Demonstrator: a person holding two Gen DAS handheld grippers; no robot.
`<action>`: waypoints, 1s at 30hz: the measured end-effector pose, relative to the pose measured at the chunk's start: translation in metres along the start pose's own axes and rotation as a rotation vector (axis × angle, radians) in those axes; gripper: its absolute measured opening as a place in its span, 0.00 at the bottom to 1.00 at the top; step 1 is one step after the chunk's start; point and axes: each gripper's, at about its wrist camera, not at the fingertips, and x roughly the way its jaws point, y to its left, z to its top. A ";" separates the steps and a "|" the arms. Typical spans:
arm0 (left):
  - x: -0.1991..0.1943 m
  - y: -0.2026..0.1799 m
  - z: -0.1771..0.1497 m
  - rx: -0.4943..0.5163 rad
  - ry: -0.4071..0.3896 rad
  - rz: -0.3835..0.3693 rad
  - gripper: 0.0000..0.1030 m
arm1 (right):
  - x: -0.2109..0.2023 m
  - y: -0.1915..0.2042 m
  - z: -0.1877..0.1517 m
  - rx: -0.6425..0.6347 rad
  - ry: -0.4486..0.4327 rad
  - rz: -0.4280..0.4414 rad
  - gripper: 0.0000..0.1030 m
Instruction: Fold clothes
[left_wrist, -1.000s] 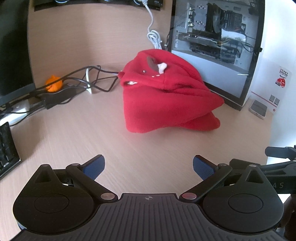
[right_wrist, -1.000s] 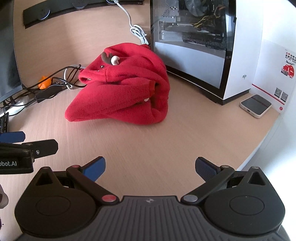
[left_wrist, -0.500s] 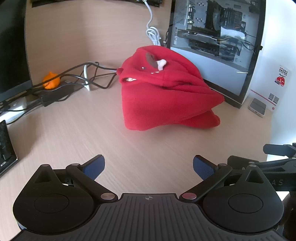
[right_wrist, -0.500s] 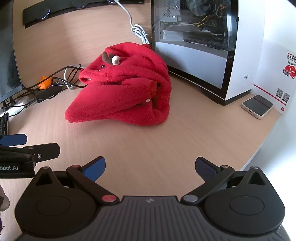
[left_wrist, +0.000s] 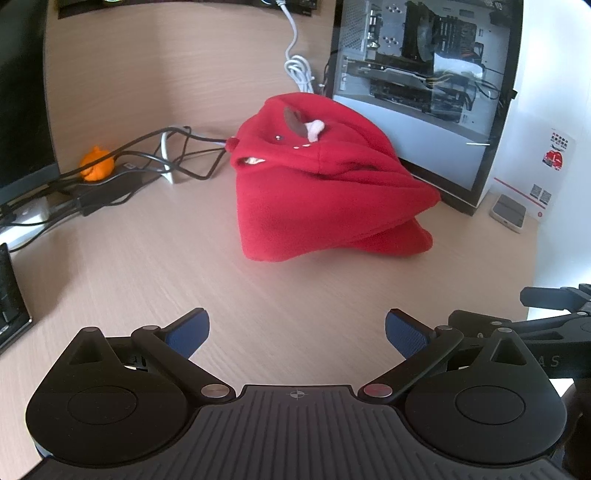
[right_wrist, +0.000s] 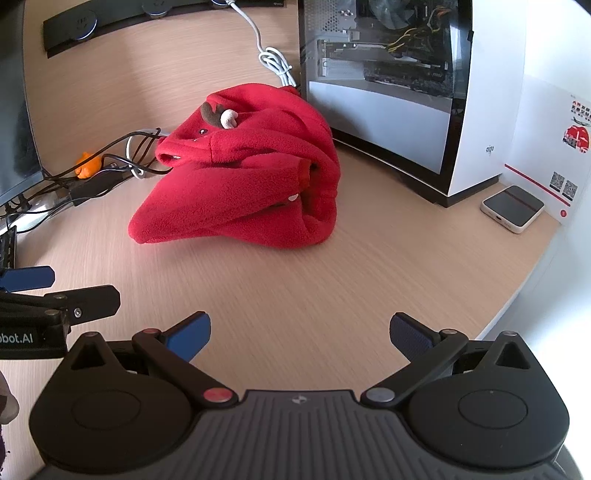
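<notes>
A red fleece hooded garment (left_wrist: 325, 192) lies in a folded heap on the wooden desk (left_wrist: 184, 258), its hood with a brown and white ornament on top. It also shows in the right wrist view (right_wrist: 251, 177). My left gripper (left_wrist: 297, 330) is open and empty, held above the desk well short of the garment. My right gripper (right_wrist: 301, 330) is open and empty, also short of the garment. The left gripper shows at the left edge of the right wrist view (right_wrist: 55, 299).
A glass-sided computer case (left_wrist: 424, 92) stands just behind the garment on the right. Tangled black cables (left_wrist: 147, 158) and an orange toy (left_wrist: 96, 168) lie at the back left. A small white device (right_wrist: 513, 212) lies by the desk's right edge. A keyboard (left_wrist: 11, 299) is at the left.
Both grippers have shifted slightly, so the garment sits a little differently in each view. The garment itself has not moved and both grippers stay open.
</notes>
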 end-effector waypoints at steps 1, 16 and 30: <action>0.000 0.000 0.000 0.000 0.000 -0.001 1.00 | 0.000 0.000 0.000 0.001 0.000 0.000 1.00; 0.002 -0.001 0.000 0.005 0.010 -0.009 1.00 | 0.000 0.000 -0.001 0.005 0.005 0.000 1.00; 0.001 -0.001 0.000 0.007 0.010 -0.010 1.00 | 0.001 -0.001 0.000 0.006 0.006 0.002 1.00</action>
